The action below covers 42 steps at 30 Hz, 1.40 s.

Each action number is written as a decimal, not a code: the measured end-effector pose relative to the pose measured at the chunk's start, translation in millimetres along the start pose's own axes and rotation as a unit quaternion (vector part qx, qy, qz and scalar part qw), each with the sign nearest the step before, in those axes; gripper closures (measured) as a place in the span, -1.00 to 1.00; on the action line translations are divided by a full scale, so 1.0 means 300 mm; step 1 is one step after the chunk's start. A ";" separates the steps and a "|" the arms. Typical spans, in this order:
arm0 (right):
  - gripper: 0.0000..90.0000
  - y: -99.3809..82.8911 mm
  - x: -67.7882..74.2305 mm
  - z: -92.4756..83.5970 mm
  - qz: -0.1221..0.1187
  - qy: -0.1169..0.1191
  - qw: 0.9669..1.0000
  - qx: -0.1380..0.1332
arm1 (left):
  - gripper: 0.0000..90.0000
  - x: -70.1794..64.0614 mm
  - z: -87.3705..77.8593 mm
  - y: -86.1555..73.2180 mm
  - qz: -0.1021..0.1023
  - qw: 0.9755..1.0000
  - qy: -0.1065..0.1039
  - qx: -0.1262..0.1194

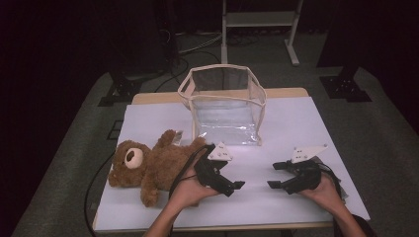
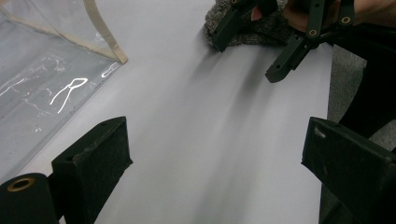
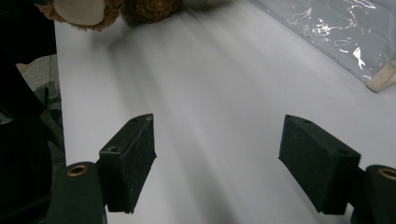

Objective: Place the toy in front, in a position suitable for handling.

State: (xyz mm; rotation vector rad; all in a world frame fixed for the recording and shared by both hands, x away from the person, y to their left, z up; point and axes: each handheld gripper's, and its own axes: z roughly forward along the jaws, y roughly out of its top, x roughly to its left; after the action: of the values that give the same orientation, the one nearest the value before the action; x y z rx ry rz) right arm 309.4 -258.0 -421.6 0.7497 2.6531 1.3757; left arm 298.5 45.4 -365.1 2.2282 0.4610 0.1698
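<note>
Your clear bag (image 1: 225,106) stood open-topped at the back of the table (image 1: 306,123), nothing inside it. The teddy bear (image 1: 153,165) lay left of it, beside your left gripper (image 1: 232,186). Your right gripper (image 1: 274,175) hovered apart; both gaped wide, holding nothing.

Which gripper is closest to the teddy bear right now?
The left gripper: its hand rests right beside the teddy bear. The right gripper sits farther off, across bare table.

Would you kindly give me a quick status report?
Both tongs, left and right, open, empty. Teddy bear lying beside left hand, untouched. Clear bag upright behind. Nothing between.
</note>
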 end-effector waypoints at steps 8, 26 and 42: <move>-0.43 0.001 -0.002 0.007 0.000 0.006 1.000 0.000 | -0.85 -0.009 -0.015 0.008 0.009 1.000 -0.005 -0.003; -0.43 0.015 0.006 0.006 -0.006 0.012 1.000 -0.007 | -0.84 0.000 -0.157 0.031 0.038 0.999 -0.011 -0.024; -0.43 0.060 0.052 0.038 -0.029 0.031 0.999 -0.003 | -0.71 0.093 -0.360 -0.010 0.040 0.998 0.012 -0.043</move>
State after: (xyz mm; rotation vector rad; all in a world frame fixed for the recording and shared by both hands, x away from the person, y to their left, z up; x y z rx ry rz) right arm 305.9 -233.9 -411.8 0.6330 2.6927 1.4159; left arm 293.8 135.1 -298.9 2.1645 0.3703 0.2538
